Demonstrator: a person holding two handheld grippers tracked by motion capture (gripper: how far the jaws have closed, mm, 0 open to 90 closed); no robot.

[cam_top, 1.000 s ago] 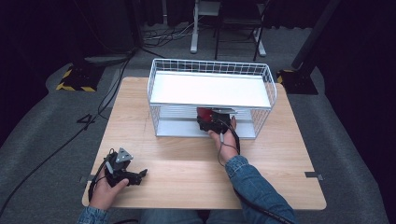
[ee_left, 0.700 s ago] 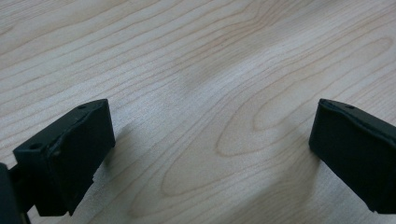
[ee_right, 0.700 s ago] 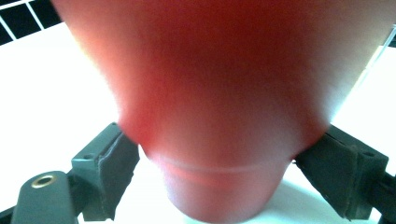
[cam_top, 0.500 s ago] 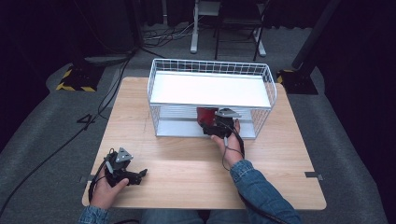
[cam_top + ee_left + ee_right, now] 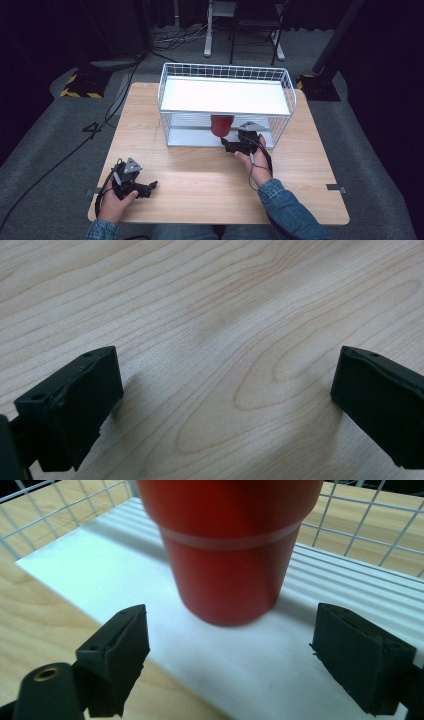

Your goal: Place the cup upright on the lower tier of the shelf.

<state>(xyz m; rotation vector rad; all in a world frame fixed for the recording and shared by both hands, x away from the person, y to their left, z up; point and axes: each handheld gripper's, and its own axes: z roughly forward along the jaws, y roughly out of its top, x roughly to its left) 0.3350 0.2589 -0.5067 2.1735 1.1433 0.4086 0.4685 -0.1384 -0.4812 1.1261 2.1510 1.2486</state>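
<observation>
The right tool (image 5: 231,145) sits at the front edge of the wire rack (image 5: 285,82), its jaws spread wide with nothing between them. In the right gripper view (image 5: 227,650) the jaws stand apart on either side of the red cup (image 5: 227,545), which is just ahead of them and not touched by either. The cup's top is cut off by the frame there, so its rim cannot be seen; in the high view the rack's white upper shelf (image 5: 225,96) hides the cup's (image 5: 221,125) upper part, and only its lower body shows under the shelf. The cup stands upright on the rack's white lower tray (image 5: 125,575), near that tray's front edge, with its base just past the jaw tips. The right hand (image 5: 257,162) holds the tool from behind, and a denim sleeve (image 5: 290,210) comes in from the bottom edge.

The left tool (image 5: 150,186) rests low over the table (image 5: 200,175) near its front left corner, well apart from the rack. Its jaws are also wide open — the left gripper view (image 5: 225,405) shows bare wood grain between them. The left hand (image 5: 116,202) is partly cut off at the bottom of the high view.
</observation>
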